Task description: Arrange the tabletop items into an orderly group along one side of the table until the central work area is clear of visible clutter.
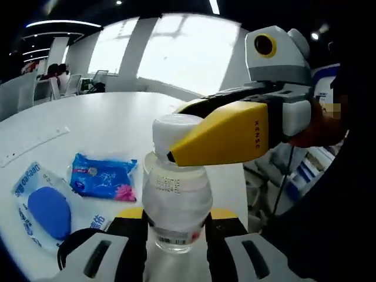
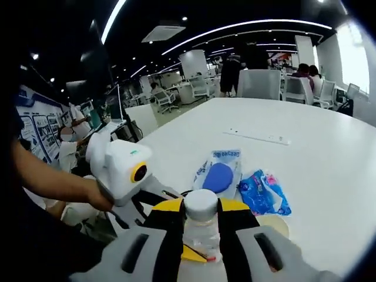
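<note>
Water bottle, clear plastic with a white cap, stands upright on the white tabletop in the left gripper view. Left tool has its two black-and-yellow jaws closed against the lower body of the bottle, one on each side. Right tool enters from the right of this view; its yellow jaw lies against the cap and neck. A hand holds that tool at the far right. Left of the bottle lie a blue tissue pack and, nearer the view's edge, a clear pouch with a blue round pad inside; the two packets sit just beside each other, apart from the bottle.

Right gripper view: right tool looks down along its jaws, which clamp the bottle at the neck, white cap between them. Left tool shows at the left, a hand gripping its body. Beyond the bottle, the pouch with the blue pad and the tissue pack rest on the tabletop. A long white strip lies farther off. Office chairs stand past the far edge.
</note>
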